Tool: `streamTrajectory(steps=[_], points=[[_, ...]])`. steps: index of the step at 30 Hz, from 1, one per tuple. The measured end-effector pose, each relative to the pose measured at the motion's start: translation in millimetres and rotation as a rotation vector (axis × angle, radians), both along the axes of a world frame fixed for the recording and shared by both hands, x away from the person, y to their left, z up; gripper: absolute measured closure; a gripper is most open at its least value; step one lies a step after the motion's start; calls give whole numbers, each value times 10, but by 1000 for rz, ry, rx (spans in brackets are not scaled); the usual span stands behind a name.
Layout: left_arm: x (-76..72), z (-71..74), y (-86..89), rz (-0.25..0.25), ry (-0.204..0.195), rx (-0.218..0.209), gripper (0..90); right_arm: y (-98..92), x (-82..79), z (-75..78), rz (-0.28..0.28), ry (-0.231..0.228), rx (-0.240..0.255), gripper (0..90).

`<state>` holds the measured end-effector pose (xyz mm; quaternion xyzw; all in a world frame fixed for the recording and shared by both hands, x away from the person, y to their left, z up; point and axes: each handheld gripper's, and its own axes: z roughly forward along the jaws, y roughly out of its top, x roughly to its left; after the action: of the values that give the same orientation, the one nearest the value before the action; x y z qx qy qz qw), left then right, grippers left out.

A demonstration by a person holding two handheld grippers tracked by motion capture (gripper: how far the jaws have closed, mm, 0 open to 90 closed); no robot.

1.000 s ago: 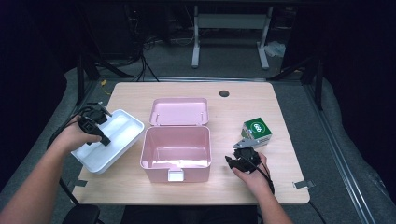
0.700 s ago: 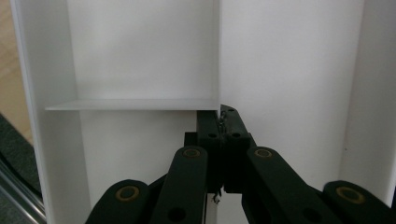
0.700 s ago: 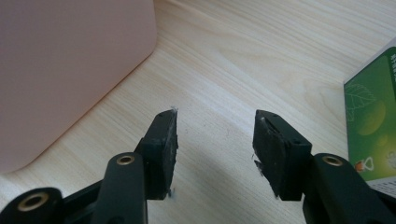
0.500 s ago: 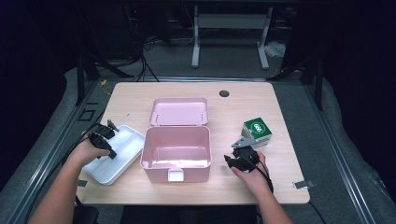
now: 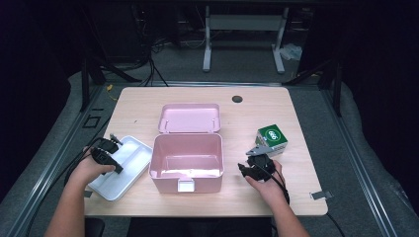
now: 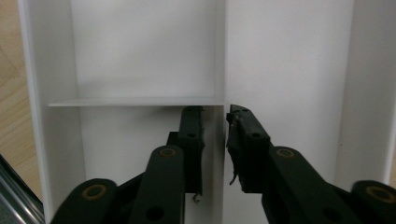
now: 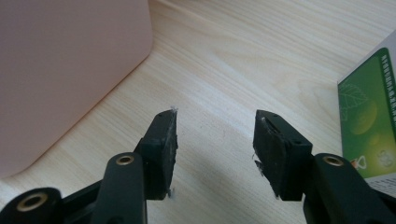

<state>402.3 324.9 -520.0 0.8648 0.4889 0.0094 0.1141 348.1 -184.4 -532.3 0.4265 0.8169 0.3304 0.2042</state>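
Left gripper (image 5: 109, 154): I have it low over the white tray, jaws just opened; in the left gripper view they straddle the tray's long divider wall without pressing on it, so it is released.
White tray (image 5: 129, 159): I see it flat on the table at the near left, just beside the pink box's left wall; whether the two touch I cannot tell.
Tray's long axis: I read it running from near left to far right across the table, its far end towards the box's lid. In the left gripper view a long divider (image 6: 220, 56) runs along that axis and a short cross wall (image 6: 130, 101) splits the left side into two compartments.
Pink box (image 5: 187, 159): I see it open and upright in the middle of the table, its lid (image 5: 189, 117) laid back on the far side. It stands between my two grippers.
Right gripper (image 5: 256, 165): I hold it at the near right, just off the box's right wall, jaws apart with bare table (image 7: 224, 70) between them, gripping nothing.
Green carton (image 5: 272, 138): I see it just beyond the right gripper, on the far side of it, turned corner-on to the table edge.
Table hole (image 5: 237, 98): I see a dark round hole near the far edge, well apart from everything.
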Motion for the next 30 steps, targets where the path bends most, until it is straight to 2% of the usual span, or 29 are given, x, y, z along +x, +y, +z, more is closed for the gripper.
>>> streamTrajectory(steps=[3, 6, 9, 12, 16, 19, 22, 26, 30], points=[[-39, 25, -2, -17, -34, 10, 591, 6, 1, 31, 6, -1, -6, 473], [-68, 70, 17, -30, -65, 30, 519, 19, 14, 74, -5, -6, -40, 459], [-98, 111, 36, -27, -89, 28, 464, 9, 53, 140, 2, 6, -20, 443], [-112, 133, 45, -23, -90, 24, 446, -14, 93, 234, -1, 4, -13, 437], [-117, 126, 47, -19, -77, 12, 434, -34, 169, 345, 16, 24, -5, 434], [-123, 128, 41, -27, -71, 6, 427, -35, 222, 439, 34, 24, -28, 433], [-129, 146, 43, -27, -76, -3, 424, -46, 286, 545, 28, 23, -47, 426], [-137, 162, 55, -28, -76, -2, 425, -94, 431, 662, 10, 82, -66, 369], [-146, 172, 52, -31, -78, -10, 427, -185, 588, 767, -28, 99, -114, 326]])
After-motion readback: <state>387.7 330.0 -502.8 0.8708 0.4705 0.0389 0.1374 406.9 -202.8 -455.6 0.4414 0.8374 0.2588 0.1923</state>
